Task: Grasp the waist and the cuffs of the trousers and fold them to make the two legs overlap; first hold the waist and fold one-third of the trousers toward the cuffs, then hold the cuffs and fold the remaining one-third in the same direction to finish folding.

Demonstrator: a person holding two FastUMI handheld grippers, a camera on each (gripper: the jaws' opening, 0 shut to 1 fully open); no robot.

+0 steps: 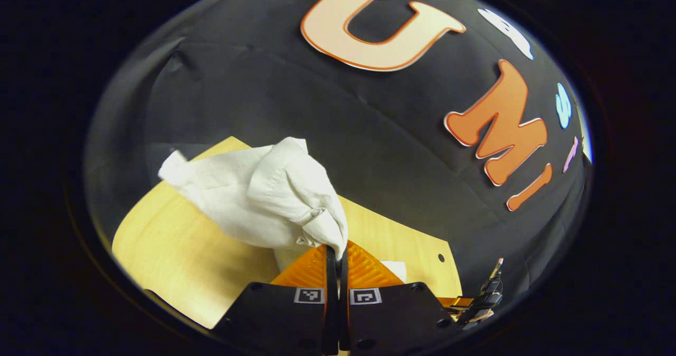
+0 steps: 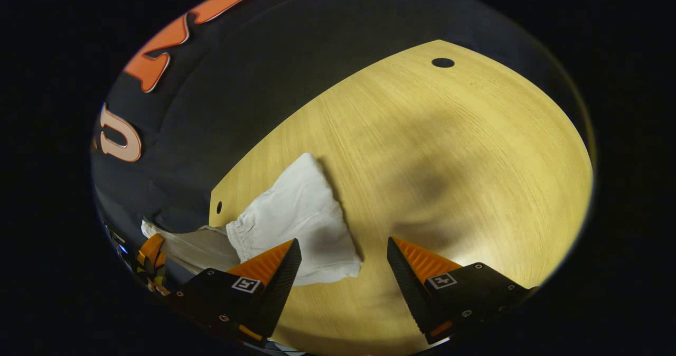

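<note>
The left tongs [image 1: 336, 255] are pinched tight on a bunched edge of the trousers [image 1: 264, 197], holding that part lifted off the worktop [image 1: 174, 250] so the cloth can be carried over in a fold; which end of the garment this is, I cannot tell. The rest of the trousers drapes down to the worktop beyond the tongs. The right tongs [image 2: 343, 258] stand wide and hold nothing, low over the worktop [image 2: 449, 150] just beside the trousers' [image 2: 296, 213] gathered edge, probably placed to take a matching grip there.
</note>
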